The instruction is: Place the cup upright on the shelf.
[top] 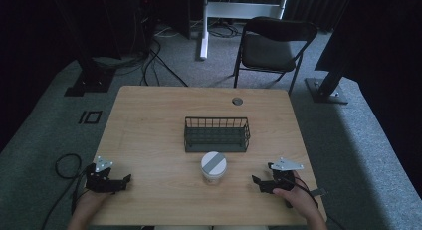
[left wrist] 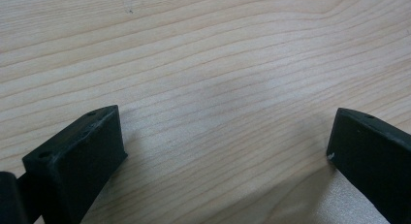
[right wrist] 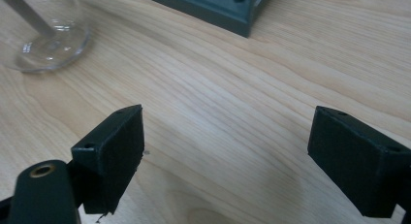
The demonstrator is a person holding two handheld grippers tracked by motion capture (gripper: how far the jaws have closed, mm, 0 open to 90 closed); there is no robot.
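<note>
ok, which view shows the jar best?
The high view: the whole jar shows, white lid with a grey stripe, standing on the table just in front of the basket. The right gripper view catches its clear glass base at top left. The left gripper view looks at bare wood.

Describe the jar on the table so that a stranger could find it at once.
On the wooden table, find the dark wire basket near the middle. Just in front of it, between the two grippers, stands the clear jar, the one thing with a round white lid crossed by a grey stripe.
</note>
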